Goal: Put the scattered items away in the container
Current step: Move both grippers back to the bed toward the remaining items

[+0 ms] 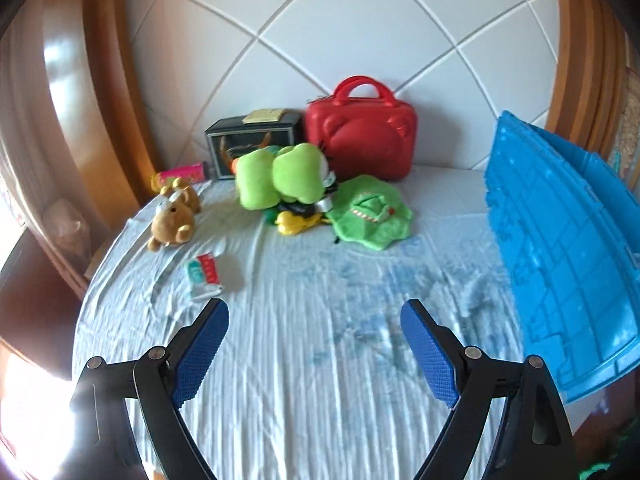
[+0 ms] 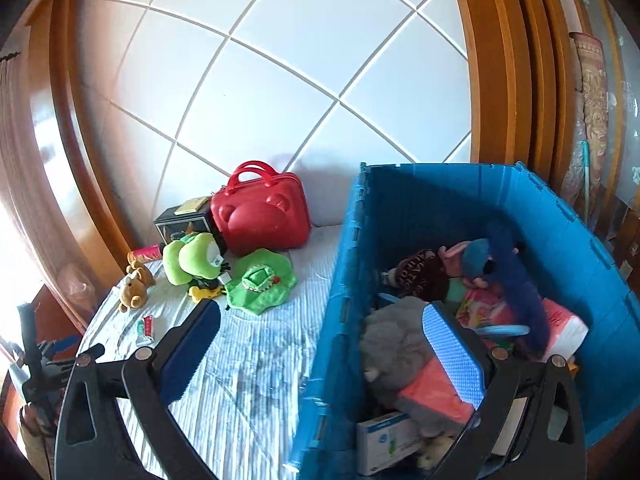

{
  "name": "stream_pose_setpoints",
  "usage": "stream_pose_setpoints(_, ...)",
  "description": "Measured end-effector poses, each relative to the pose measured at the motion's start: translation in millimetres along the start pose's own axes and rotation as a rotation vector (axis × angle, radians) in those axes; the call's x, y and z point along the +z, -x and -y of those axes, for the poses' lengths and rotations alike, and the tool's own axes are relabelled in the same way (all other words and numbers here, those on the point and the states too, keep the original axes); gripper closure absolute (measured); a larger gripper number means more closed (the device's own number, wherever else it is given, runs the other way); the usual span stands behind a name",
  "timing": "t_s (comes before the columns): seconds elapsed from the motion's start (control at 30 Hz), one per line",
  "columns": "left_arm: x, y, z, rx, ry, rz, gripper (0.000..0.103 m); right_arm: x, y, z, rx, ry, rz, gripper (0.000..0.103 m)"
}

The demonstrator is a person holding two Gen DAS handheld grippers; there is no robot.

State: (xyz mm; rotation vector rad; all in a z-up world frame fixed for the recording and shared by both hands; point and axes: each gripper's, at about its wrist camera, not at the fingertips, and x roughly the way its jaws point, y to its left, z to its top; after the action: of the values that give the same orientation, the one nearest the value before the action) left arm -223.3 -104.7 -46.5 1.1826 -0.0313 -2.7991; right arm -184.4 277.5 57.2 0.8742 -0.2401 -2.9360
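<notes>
blue crate (image 2: 400, 208) sits on the bed's right side, already part full: grey plush, pink packs, a white box, a blue plush on top. what's left to tidy lies well apart from it, up by the headboard: green plush (image 1: 280, 176) piled on a yellow toy, flat green frog cloth (image 1: 370, 212) just beside it, brown bear (image 1: 174, 220) further left w/ a pink tube (image 1: 184, 172) behind it, and a small red-white-green tube (image 1: 204, 274) alone on the sheet (image 1: 300, 360), nearest my left gripper (image 1: 314, 316). red case (image 1: 360, 140) and dark box (image 1: 252, 140) stand against the headboard, touching the pile.

my left fingers are spread wide w/ nothing between them, over bare sheet. right gripper (image 2: 320, 320) is also spread full, nothing clamped; its right finger hangs over the crate's contents, its left finger over the bed, so the crate wall runs between them.

what could go wrong, imo:
- both views are a bit smeared, so i'm prob moving quick; coming in fast at the small tube could shove it along the sheet instead of pinching it.
- tube lies flat on wrinkled fabric, so the fingers may grab sheet too and drag it.
- green pile is tangled: lifting the plush could pull the yellow toy or tags along and drop them short of the crate.
- right fingers straddling the crate wall could knock it if i swing sideways w/o lifting first.
</notes>
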Motion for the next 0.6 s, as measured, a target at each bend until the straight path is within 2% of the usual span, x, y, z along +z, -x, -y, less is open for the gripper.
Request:
stream_pose_setpoints(0.1, -14.1, -16.5, -59.0, 0.071, 0.029, -0.035, 0.014, -5.0, -11.4, -42.8, 0.035, 0.009, -0.001, 0.0)
stream_pose_setpoints(0.27, -29.8, -42.2, -129.1, 0.134, 0.113, -0.109, 0.014, -15.3, -45.0, -96.5, 0.061, 0.086, -0.075, 0.0)
stream_pose_setpoints(0.4, -38.2, -64.1, -154.3, 0.145, 0.193, -0.156, 0.014, -26.8, -92.3, -115.1, 0.09, 0.115, -0.152, 0.0)
stream_pose_setpoints(0.6, -39.7, -105.6, -161.6, 0.173, 0.261, -0.229, 0.014, -48.2, -175.1, -130.9, 0.139, 0.139, -0.277, 0.0)
